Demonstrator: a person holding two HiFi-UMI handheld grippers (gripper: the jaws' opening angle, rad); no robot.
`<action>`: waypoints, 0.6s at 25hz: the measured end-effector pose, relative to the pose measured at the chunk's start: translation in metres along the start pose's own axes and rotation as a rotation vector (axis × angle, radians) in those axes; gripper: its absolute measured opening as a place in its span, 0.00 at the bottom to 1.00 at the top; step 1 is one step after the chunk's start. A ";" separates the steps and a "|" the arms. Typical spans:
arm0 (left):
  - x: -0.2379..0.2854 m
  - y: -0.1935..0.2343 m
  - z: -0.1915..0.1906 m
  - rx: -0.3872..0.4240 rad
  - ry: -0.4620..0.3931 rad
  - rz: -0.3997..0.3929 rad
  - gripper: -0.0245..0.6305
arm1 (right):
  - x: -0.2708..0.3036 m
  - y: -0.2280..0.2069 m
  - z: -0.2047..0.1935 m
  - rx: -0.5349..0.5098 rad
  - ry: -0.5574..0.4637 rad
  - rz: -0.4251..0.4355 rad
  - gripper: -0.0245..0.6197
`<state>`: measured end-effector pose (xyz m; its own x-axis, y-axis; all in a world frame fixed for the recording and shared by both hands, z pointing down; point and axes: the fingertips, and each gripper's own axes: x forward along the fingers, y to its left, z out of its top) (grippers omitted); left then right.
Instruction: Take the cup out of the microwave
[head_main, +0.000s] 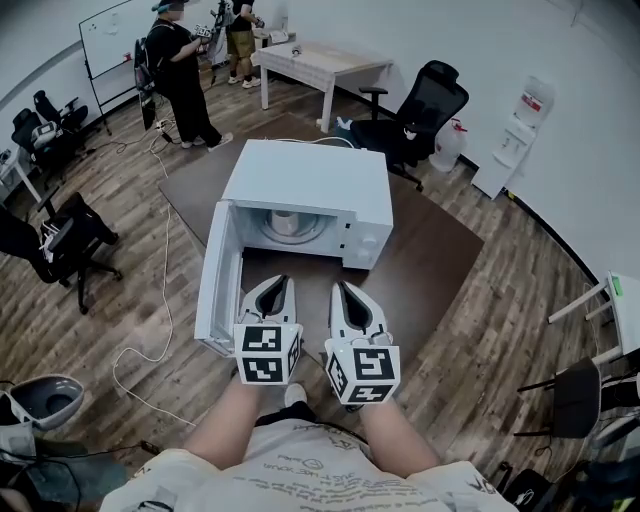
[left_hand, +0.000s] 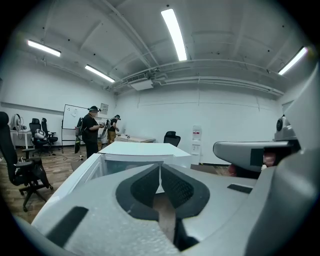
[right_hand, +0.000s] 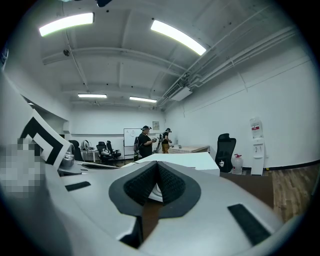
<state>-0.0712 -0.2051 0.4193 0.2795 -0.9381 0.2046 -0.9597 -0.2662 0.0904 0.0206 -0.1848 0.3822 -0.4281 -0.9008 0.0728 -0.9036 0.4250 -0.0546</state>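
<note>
Your left gripper (head_main: 281, 284) (left_hand: 160, 168): dark ribbed jaw pads pressed together at the tips, nothing between them. Your right gripper (head_main: 341, 289) (right_hand: 157, 165): likewise, jaws closed on nothing. Both lie side by side, slightly apart, marker cubes toward you, tips aimed at the open front of the white box-shaped microwave (head_main: 318, 178), near it without touching. Pale cylindrical cup (head_main: 285, 222): upright inside the microwave cavity, on the round turntable (head_main: 312, 232), apart from both grippers. White microwave door (head_main: 217, 280): swung open to your left, just beside the left gripper. Brown flat surface (head_main: 430, 260): under the microwave; you cannot tell from here whether it is a mat or a low table. Wood-plank floor (head_main: 500, 330): all around it. White cable (head_main: 167, 270): trailing over the floor left of the door. Black office chair (head_main: 418, 112): beyond the microwave. Light wooden table (head_main: 322, 62): farther back. White water dispenser (head_main: 516, 135): against the right-hand wall. Two standing persons (head_main: 180, 85): at far left, near the whiteboard (head_main: 112, 30).
</note>
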 end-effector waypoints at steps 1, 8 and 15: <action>0.009 0.004 -0.001 -0.003 0.003 0.003 0.06 | 0.007 -0.004 0.000 -0.001 0.003 -0.003 0.06; 0.075 0.027 -0.010 0.009 0.045 0.000 0.06 | 0.065 -0.031 -0.006 0.000 0.042 -0.031 0.06; 0.130 0.048 -0.026 0.011 0.102 0.013 0.06 | 0.102 -0.045 -0.024 -0.013 0.103 -0.039 0.06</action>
<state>-0.0799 -0.3338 0.4753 0.2677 -0.9143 0.3041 -0.9635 -0.2568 0.0759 0.0175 -0.2934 0.4155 -0.3911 -0.9032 0.1767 -0.9196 0.3910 -0.0369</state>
